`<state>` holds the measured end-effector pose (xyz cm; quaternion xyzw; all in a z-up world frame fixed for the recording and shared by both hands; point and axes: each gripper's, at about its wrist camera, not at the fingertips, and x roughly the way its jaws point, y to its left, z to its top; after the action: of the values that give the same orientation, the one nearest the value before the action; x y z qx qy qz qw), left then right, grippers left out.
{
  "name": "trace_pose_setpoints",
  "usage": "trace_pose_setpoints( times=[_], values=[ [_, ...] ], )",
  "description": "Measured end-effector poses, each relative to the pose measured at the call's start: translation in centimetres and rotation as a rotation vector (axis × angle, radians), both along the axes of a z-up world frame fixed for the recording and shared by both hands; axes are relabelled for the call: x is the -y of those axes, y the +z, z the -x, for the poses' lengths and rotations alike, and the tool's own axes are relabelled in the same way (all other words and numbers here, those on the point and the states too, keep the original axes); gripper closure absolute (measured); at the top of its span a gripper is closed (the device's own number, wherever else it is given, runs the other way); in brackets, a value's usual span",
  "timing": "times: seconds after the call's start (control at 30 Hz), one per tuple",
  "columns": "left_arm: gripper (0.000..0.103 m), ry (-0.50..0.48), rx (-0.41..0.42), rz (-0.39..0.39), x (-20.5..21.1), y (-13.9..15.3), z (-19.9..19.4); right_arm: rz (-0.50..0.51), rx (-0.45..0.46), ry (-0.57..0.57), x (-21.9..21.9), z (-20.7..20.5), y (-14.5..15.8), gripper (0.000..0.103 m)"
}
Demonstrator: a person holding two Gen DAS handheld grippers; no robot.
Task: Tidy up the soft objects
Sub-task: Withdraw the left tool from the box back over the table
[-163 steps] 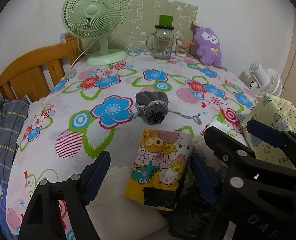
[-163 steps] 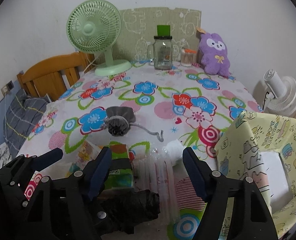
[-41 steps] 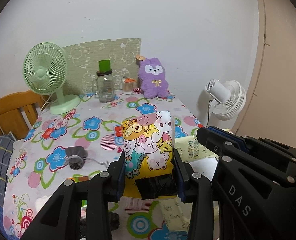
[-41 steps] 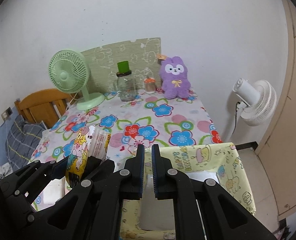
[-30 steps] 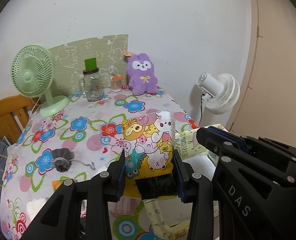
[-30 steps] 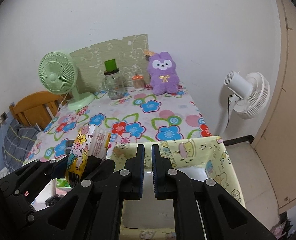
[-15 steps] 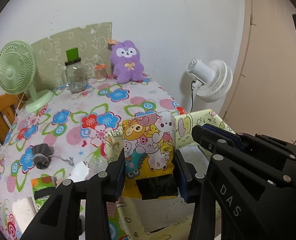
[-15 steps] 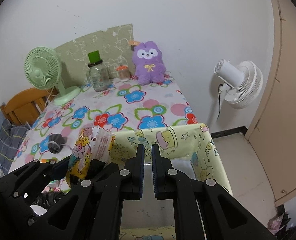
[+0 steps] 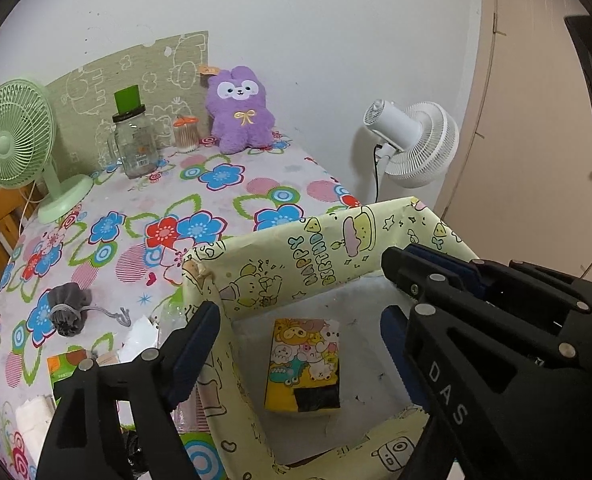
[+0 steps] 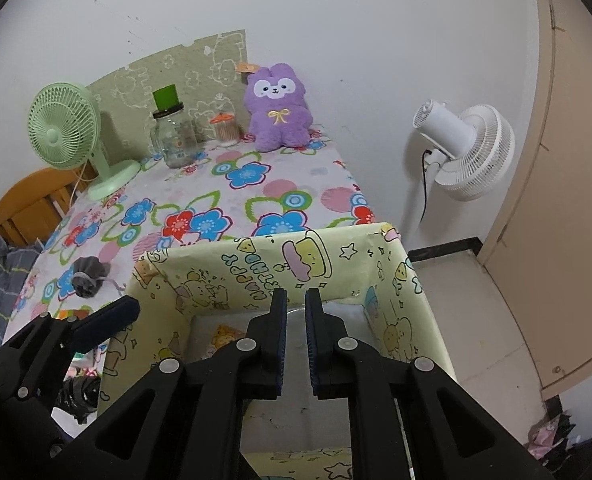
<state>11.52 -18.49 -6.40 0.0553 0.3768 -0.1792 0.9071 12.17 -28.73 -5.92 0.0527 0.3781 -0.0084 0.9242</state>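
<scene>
A yellow cartoon-print packet (image 9: pixel 302 364) lies flat on the floor of the yellow birthday-print box (image 9: pixel 308 256). My left gripper (image 9: pixel 300 314) hangs over it with its jaws opening wide. Nothing is between the pads, and the packet rests free below them. In the right wrist view only a corner of the packet (image 10: pixel 224 336) shows behind my right gripper (image 10: pixel 295 300). That gripper is shut and empty, hovering over the box (image 10: pixel 296 264). A grey drawstring pouch (image 9: pixel 66 312) lies on the flowered tablecloth. A purple plush (image 9: pixel 240 112) sits against the wall.
The box stands at the table's right edge. A green pack (image 9: pixel 62 364) and white tissue (image 9: pixel 32 412) lie by its left side. At the back stand a green fan (image 9: pixel 12 136) and a glass jar (image 9: pixel 134 144). A white fan (image 9: pixel 412 144) stands on the floor, and a wooden chair (image 10: pixel 32 200) at the left.
The left gripper let go of the cartoon packet, which now lies on the box floor, and its jaws spread wide. Both grippers sank over the box. The right stayed shut.
</scene>
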Motion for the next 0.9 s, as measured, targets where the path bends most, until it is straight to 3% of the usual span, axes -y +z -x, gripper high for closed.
trace_pose_setpoints(
  times=[0.5, 0.53, 0.6, 0.63, 0.67, 0.9],
  values=[
    [0.010, 0.027, 0.040, -0.007, -2.0, 1.5, 1.4, 0.024, 0.029, 0.001, -1.4, 1.3, 1.5, 0.088],
    [0.010, 0.028, 0.043, -0.007, -2.1, 1.6, 1.6, 0.026, 0.030, 0.001, -1.6, 1.4, 1.7, 0.084],
    [0.008, 0.031, 0.047, -0.002, -2.7, 1.9, 1.9, 0.027, 0.033, 0.000, -1.9, 1.7, 1.9, 0.060],
    [0.007, 0.033, 0.049, 0.004, -3.0, 2.0, 2.0, 0.020, 0.045, 0.002, -2.1, 1.9, 2.1, 0.038],
    [0.005, 0.035, 0.054, 0.009, -3.3, 2.2, 2.1, 0.010, 0.064, 0.004, -2.2, 2.3, 2.3, 0.029],
    [0.001, 0.059, 0.088, 0.005, -5.5, 3.4, 3.2, 0.014, 0.116, 0.021, -4.1, 3.5, 3.8, 0.022]
  ],
)
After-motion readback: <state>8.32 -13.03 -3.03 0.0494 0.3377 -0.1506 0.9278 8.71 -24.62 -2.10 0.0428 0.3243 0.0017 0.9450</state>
